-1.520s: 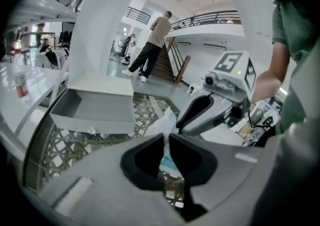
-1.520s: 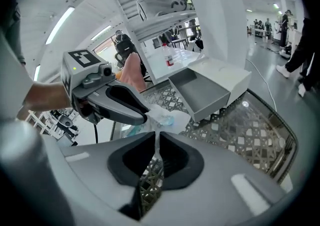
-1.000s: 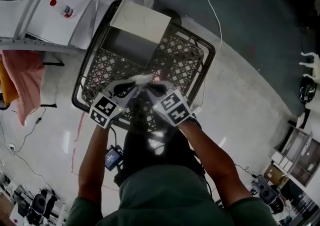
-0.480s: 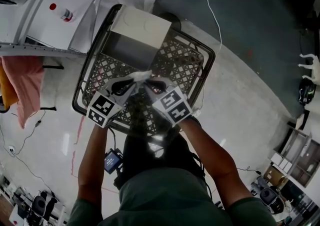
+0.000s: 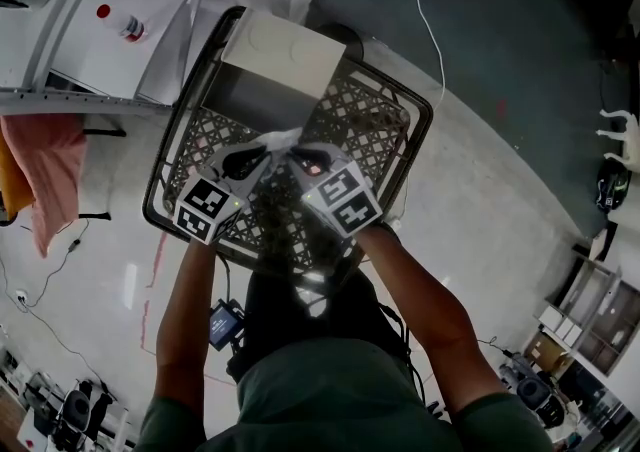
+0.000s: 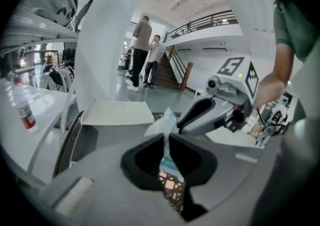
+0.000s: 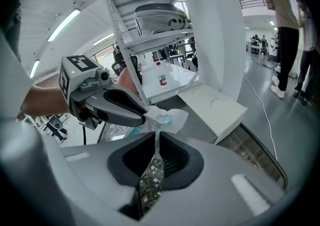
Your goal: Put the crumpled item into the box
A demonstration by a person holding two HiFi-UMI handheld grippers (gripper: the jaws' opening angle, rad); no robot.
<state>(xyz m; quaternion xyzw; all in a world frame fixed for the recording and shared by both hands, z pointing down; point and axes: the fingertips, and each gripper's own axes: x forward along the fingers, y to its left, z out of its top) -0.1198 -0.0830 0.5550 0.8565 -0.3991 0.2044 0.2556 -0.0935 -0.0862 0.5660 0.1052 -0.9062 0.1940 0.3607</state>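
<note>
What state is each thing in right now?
left gripper: shut on item
right gripper: shut on item
item: crumpled, held over basket, not in box
box: open, lid folded back
bottle: upright, capped

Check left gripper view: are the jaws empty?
No, the left gripper is shut on the crumpled item, pinched between its jaws.

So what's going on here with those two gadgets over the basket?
A person holds a clamp tool in each hand. The left gripper and the right gripper are both shut on the same crumpled white wrapper, pinching it between them above a black mesh basket. An open white box sits at the basket's far end. The wrapper hangs close to it but is not inside yet.
</note>
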